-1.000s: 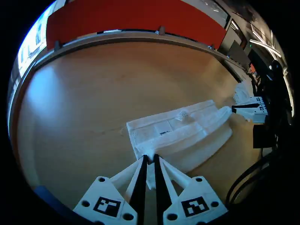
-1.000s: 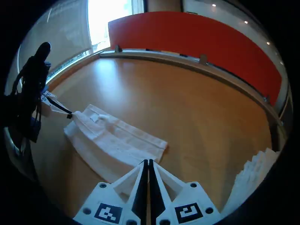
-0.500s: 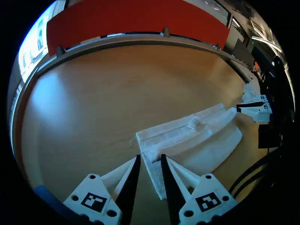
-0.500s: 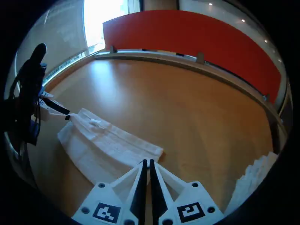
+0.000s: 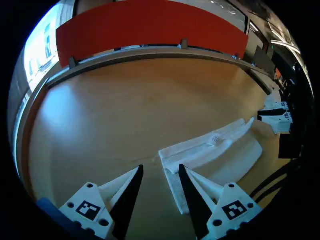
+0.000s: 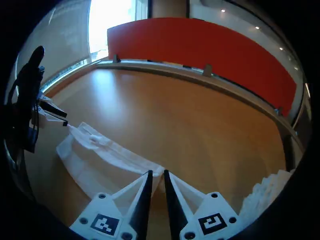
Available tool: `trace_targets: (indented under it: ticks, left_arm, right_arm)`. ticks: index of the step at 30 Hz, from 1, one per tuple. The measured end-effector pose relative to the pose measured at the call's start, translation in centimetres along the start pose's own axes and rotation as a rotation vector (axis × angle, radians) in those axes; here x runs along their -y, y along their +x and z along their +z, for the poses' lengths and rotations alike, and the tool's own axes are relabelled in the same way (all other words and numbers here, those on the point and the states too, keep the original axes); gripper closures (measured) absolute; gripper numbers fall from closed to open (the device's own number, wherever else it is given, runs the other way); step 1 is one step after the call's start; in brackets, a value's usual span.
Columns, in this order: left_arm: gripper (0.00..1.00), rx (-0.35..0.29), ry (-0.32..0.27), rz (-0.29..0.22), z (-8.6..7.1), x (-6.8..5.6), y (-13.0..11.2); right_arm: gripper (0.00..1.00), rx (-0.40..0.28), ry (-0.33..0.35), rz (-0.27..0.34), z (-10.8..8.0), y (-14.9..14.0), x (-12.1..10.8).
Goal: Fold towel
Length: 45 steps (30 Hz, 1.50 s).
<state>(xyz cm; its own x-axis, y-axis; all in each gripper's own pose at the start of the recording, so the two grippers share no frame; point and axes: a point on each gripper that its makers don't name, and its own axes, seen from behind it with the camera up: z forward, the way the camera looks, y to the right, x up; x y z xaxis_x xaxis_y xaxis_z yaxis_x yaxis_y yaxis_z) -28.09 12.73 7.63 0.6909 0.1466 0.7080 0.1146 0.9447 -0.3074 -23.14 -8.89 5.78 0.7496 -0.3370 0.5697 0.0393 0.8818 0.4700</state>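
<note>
Here the white towel point(image 5: 212, 154) is lying folded into a long, narrow, layered strip on the wooden worktop point(image 5: 120, 104), well apart from the far edge where the red partition point(image 5: 152, 24) is standing. A small tag point(image 5: 215, 139) is resting on its top layer. The left gripper point(image 5: 160, 166) is hovering released, fingers spread wide, one towel end lying just beside its right finger. The right gripper point(image 6: 157, 172) is hanging at the opposite end, jaws narrowly parted and not clenching the cloth. A stack of white cloths point(image 6: 268, 188) is sitting near the worktop's right edge.
</note>
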Motion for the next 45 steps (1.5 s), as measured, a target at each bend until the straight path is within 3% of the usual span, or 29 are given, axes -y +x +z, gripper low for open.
trace_targets:
  ticks: [2,6,8,18,28,35,45]
  left_arm:
    - [0.3,-0.004,0.002,-0.008,-0.2,0.2,0.1]
    - [0.09,-0.006,0.002,-0.019,-0.6,0.3,0.0]
    - [0.07,-0.008,0.007,-0.022,-0.7,0.4,-0.1]
    - [0.06,-0.008,0.005,-0.027,-1.1,0.0,-0.5]
    - [0.06,-0.009,0.016,-0.038,-2.5,0.1,-1.5]
    - [0.06,-0.008,0.034,-0.064,-3.7,0.3,-2.9]
    - [0.07,-0.009,0.067,-0.094,-5.7,1.1,-4.7]
  right_arm:
    - [0.57,-0.006,-0.007,-0.003,-0.2,0.3,-0.2]
    - [0.3,-0.015,-0.015,-0.01,-0.6,0.5,-0.3]
    - [0.2,-0.017,-0.015,-0.013,-0.8,0.4,-0.2]
    - [0.18,-0.017,-0.005,-0.012,-1.6,0.1,0.5]
    - [0.18,-0.01,0.0,-0.019,-2.6,-0.6,1.1]
    - [0.0,-0.008,0.009,-0.025,-3.2,-1.2,1.6]
    - [0.0,-0.004,0.025,-0.038,-3.3,-1.4,2.2]
